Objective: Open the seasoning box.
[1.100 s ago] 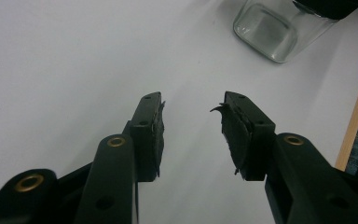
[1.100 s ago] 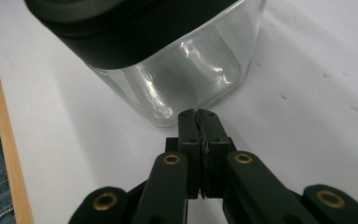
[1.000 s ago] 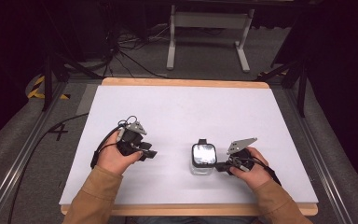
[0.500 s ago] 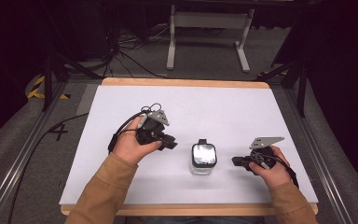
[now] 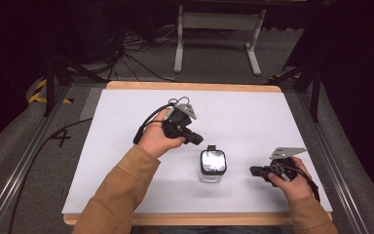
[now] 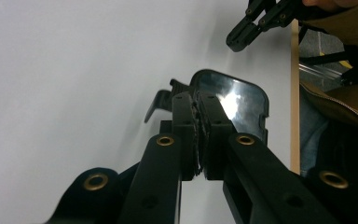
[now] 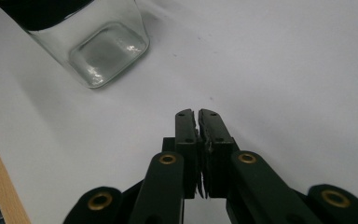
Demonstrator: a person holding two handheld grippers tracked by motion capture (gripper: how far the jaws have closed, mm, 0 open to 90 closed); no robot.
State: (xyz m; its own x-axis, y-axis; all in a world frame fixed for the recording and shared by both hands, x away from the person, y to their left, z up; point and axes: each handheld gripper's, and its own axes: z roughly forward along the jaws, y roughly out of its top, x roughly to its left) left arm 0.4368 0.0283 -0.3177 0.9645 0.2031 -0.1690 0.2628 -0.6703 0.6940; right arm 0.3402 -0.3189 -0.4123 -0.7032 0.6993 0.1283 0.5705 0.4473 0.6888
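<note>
a clear glass jar (image 5: 212,166) with a black hinged lid stands upright on the white surface (image 5: 126,146), toward the near edge and a little right of the middle. its lid (image 5: 213,161) is glossy and catches the light, and a small black latch tab sticks out at its far side. in the right gripper view the jar's square glass base (image 7: 107,53) sits on the white sheet, up and to the left of the jaws and well apart from them.

the left hand-held gripper (image 5: 196,138) is held above the surface just beyond and to the left of the jar, its tips pointing down toward the lid's far left corner, near it; whether they touch cannot be told from above. in the left gripper view its two black jaws (image 6: 198,135) are pressed together with nothing between them, and the lid (image 6: 242,100) lies right behind their tips. the left hand (image 5: 157,139) wraps the handle, with a tan sleeve (image 5: 121,190) behind it.

the right hand-held gripper (image 5: 254,171) rests low to the right of the jar, pointing at it, apart from the glass. its jaws are closed on nothing in the right gripper view (image 7: 198,140). the right hand (image 5: 292,183) holds it near the surface's front right corner.

a wooden edge (image 5: 190,87) borders the surface.
</note>
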